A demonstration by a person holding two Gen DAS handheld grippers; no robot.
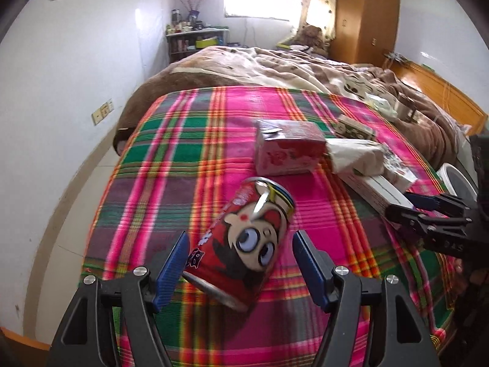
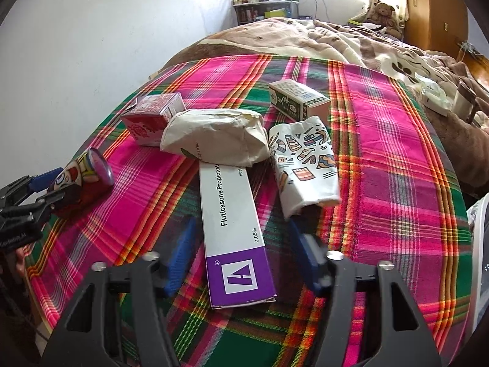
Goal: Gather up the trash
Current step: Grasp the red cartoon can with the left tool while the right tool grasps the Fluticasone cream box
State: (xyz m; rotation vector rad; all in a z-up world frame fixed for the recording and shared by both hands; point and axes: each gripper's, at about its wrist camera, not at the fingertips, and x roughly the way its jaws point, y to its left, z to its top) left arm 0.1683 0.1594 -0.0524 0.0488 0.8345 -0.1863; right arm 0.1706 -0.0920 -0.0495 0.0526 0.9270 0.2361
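A red cartoon can (image 1: 244, 241) lies on the plaid cloth (image 1: 171, 165) between the open fingers of my left gripper (image 1: 241, 238); the fingers stand apart from its sides. It also shows in the right wrist view (image 2: 81, 183). My right gripper (image 2: 241, 235) is open, its fingers either side of a long white and purple medicine box (image 2: 235, 229). Behind it lie a crumpled paper bag (image 2: 214, 139), a flattened patterned paper cup (image 2: 305, 165), a red and white carton (image 2: 152, 116) and a small green box (image 2: 298, 98).
The plaid cloth covers the foot of a bed with a brown blanket (image 1: 244, 64). A white wall (image 1: 61, 91) runs along the left. A white bin rim (image 1: 458, 180) sits at the right edge of the bed. A wooden wardrobe (image 1: 366, 9) stands far back.
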